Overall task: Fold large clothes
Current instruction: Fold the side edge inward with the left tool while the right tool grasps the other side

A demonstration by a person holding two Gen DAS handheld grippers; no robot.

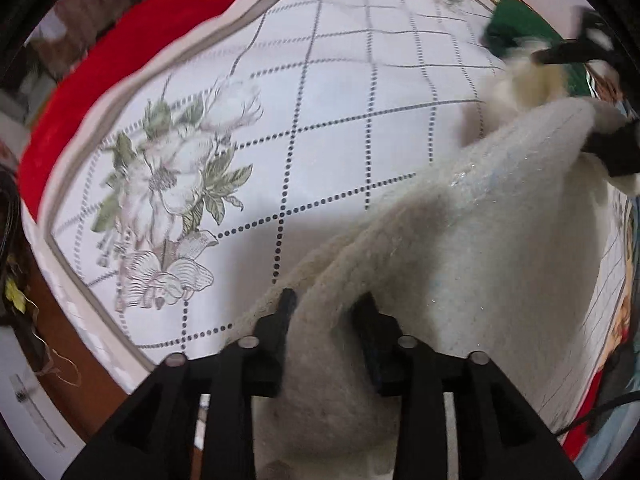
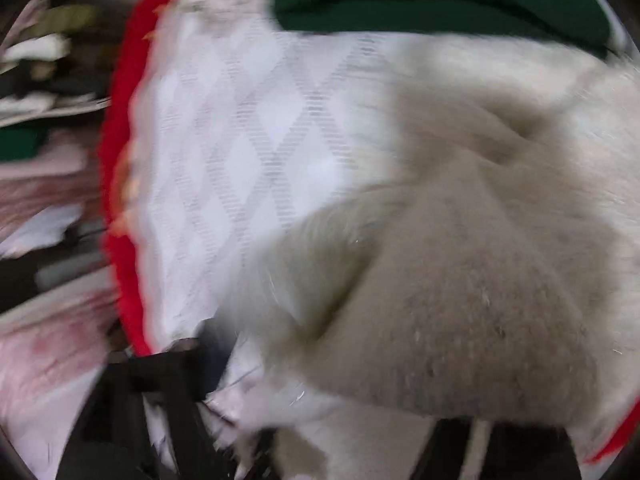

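Across the floral tablecloth (image 1: 280,128) a fuzzy cream garment (image 1: 500,248) drapes between the spread left fingers (image 1: 286,312).

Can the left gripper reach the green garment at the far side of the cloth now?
Probably not directly: the left gripper has the cream fleece garment between its fingers, and the green garment lies beyond that heap.

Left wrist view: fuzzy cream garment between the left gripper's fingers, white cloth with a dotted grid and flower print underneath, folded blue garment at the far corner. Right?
Not quite: the folded garment at the far corner is dark green, not blue, as the left wrist view shows. The cream garment, left gripper and printed cloth are as stated.
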